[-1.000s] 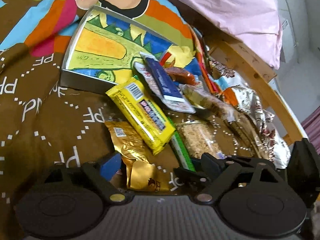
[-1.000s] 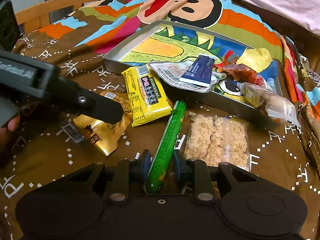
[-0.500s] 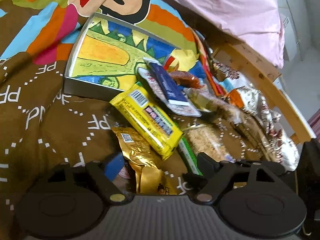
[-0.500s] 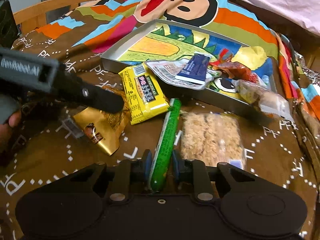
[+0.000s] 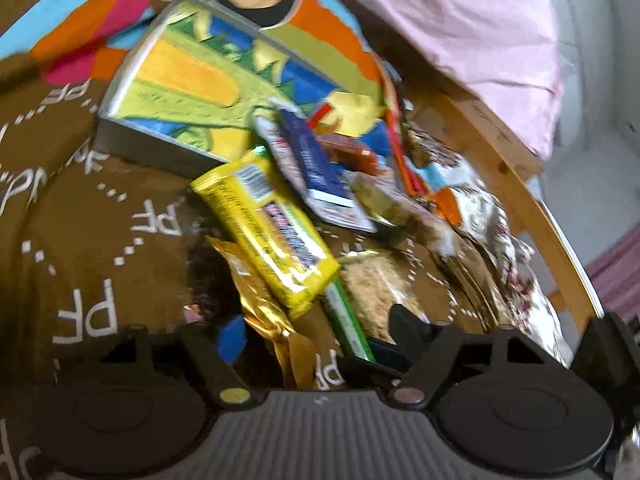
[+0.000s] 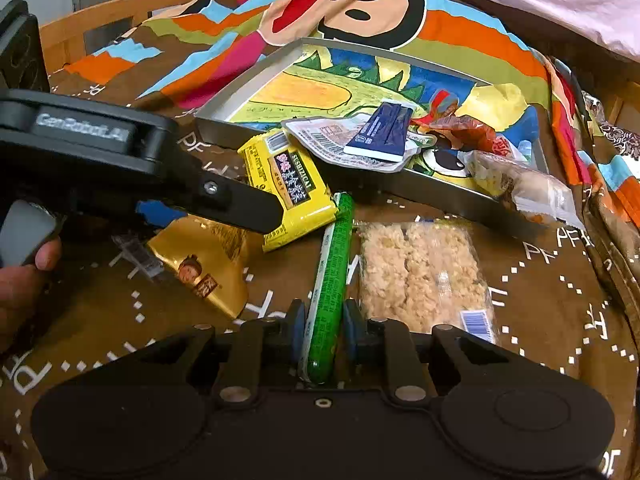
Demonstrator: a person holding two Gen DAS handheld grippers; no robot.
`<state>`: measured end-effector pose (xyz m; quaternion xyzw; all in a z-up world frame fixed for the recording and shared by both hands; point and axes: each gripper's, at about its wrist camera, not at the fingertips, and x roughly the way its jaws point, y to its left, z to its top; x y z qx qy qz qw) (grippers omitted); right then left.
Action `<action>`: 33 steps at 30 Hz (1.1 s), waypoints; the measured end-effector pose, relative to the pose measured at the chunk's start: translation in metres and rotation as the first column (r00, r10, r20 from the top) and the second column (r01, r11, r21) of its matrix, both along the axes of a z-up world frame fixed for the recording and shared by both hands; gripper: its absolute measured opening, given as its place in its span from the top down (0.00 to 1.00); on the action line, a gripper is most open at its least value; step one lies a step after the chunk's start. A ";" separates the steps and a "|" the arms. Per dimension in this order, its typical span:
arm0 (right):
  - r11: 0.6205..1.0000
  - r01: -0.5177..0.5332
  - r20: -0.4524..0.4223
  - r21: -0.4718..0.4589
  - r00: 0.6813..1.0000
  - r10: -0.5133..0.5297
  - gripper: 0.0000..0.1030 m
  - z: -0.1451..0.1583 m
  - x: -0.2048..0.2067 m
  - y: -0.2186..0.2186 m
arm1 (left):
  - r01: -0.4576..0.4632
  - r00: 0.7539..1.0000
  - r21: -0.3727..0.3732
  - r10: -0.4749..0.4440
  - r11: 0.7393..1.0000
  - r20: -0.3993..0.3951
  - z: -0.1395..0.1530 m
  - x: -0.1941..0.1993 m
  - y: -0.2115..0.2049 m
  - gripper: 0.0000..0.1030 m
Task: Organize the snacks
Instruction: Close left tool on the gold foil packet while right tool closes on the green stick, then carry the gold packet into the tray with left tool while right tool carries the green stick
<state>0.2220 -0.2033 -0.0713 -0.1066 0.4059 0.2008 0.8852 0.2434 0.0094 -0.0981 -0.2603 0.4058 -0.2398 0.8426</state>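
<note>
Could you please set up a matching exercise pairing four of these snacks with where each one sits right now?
Things:
1. green stick
2. dark blue sachet
3. gold packet
4. rice cracker pack

Places:
A. on the bedspread, right of the green stick
B. between the right gripper's pads
C. inside the tray
D. under the left gripper's finger

Pairs: 1-B, 2-C, 3-D, 4-A

Right gripper (image 6: 320, 332) angled downward, blue pads (image 6: 298, 330) clamped on the near end of a green stick snack (image 6: 332, 276). Left gripper (image 5: 316, 330) tilted more shallowly, jaws just closing yet apart, a gold wrapper (image 5: 264, 304) lying between them, pads not seen pressing it. A hand (image 6: 24, 276) wrapped around the left gripper's handle.
</note>
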 end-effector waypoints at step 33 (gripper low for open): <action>0.868 -0.041 0.381 -0.494 0.887 0.259 0.82 0.002 -0.071 0.036 | -0.164 0.986 0.154 0.161 0.974 0.034 0.025 -0.063 -0.006 0.84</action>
